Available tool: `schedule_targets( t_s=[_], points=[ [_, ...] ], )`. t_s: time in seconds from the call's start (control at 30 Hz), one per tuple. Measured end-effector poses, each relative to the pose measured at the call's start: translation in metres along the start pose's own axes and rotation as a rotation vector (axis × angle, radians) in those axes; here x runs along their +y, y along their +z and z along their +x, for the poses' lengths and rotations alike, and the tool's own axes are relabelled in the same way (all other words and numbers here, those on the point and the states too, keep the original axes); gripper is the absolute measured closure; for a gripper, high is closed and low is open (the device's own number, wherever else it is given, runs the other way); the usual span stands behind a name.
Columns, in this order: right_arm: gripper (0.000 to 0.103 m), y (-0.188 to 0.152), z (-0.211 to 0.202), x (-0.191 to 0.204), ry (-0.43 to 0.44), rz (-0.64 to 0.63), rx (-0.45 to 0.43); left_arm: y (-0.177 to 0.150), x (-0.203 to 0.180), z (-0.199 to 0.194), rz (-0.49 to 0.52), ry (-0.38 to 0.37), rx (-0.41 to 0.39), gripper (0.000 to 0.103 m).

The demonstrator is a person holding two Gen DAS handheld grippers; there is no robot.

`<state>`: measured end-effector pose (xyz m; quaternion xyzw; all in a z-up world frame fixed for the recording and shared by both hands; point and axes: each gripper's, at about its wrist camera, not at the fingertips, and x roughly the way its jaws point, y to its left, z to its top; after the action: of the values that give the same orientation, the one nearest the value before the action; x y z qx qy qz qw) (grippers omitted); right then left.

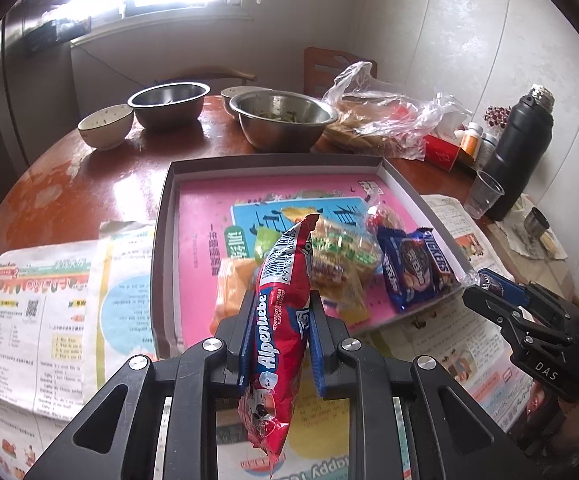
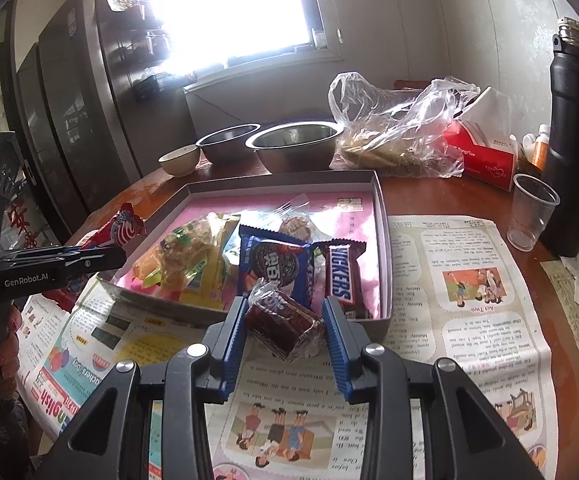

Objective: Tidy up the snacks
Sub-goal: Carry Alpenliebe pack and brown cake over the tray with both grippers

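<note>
While the left gripper (image 1: 277,312) clamps a red Alpenliebe packet (image 1: 279,308) near the front edge of the grey tray (image 2: 383,240), the right gripper (image 2: 285,320) grips a dark wrapped cake (image 2: 283,322) just before the tray's near wall. Inside the tray lie a Snickers bar (image 2: 343,276), an Oreo pack (image 2: 275,260) and yellow-wrapped snacks (image 2: 185,256). Steel bowls (image 2: 295,150) stand behind the tray.

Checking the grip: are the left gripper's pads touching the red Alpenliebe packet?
Touching. The left wrist view shows both blue pads of the left gripper pressed against the Alpenliebe packet.
</note>
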<state>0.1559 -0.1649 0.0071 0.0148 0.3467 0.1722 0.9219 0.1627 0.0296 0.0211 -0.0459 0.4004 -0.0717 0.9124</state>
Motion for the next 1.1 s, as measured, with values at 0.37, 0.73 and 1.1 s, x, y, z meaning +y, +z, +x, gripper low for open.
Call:
schedule_targets(
  t_s=[0.37,0.73,1.1],
  points=[
    [0.065,0.016,0.016,-0.006,-0.008,0.008,0.012,0.014,0.008,0.018,-0.021,0.009,0.014,0.080],
    [0.065,0.017,0.034,-0.011,-0.022,0.020,0.037,0.015,0.017,0.037,-0.049,0.008,0.043,0.080],
    [0.065,0.019,0.045,-0.016,-0.038,0.034,0.052,0.017,0.021,0.046,-0.054,0.018,0.049,0.079]
  ],
)
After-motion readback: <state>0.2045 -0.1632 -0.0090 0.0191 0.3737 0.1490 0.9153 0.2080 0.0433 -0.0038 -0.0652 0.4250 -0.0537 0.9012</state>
